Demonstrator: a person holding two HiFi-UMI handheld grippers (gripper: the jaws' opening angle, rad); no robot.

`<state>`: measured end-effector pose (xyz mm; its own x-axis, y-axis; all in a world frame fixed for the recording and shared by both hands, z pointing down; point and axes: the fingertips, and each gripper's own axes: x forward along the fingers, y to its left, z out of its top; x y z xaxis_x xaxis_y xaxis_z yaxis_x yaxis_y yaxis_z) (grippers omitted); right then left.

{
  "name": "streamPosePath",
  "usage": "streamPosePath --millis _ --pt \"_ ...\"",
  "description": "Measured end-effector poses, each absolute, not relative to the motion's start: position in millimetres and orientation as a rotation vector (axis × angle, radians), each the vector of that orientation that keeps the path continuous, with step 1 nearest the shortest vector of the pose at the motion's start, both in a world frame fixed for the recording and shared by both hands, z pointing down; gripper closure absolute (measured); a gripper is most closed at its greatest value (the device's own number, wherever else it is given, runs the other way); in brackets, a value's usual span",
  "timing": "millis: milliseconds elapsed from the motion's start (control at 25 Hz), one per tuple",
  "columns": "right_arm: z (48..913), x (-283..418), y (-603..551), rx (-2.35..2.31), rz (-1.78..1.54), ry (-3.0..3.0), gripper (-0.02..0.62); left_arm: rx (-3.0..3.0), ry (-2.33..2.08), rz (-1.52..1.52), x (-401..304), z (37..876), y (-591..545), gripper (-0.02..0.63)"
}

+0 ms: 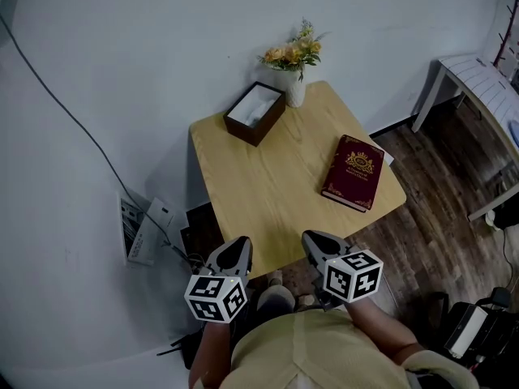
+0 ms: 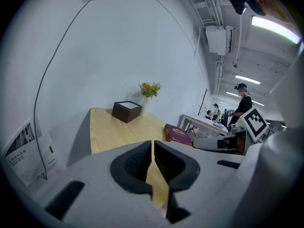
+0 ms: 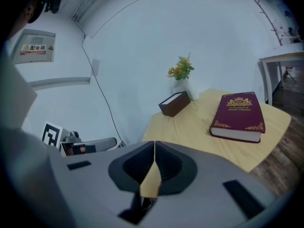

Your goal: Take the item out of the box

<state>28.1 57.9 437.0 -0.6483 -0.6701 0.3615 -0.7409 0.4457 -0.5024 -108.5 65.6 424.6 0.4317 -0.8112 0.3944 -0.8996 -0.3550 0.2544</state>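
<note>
Box (image 1: 254,113): dark, open-topped, at the worktop's (image 1: 276,193) far left corner, just beside the vase (image 1: 293,87). White shows inside; whether that is the item cannot be told.

Hazards, judged: a tool reaching in may knock the vase over, standing so near; the light box may slide or lift along with its contents.

Count:
- worktop, one
- book (image 1: 353,173), one, lying well apart from the box
- box, one
- vase, one, with flowers
- tools, two: left tool (image 1: 233,252) and right tool (image 1: 319,244), both at the near edge, jaws together, empty
</note>
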Motion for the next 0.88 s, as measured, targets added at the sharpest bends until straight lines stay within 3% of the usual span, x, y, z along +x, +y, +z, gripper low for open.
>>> streamPosePath --millis 880 --pt "442 -46 -44 1.269 0.999 -2.504 0.566 2.333 -1.305 0.340 -159 431 -44 0.571"
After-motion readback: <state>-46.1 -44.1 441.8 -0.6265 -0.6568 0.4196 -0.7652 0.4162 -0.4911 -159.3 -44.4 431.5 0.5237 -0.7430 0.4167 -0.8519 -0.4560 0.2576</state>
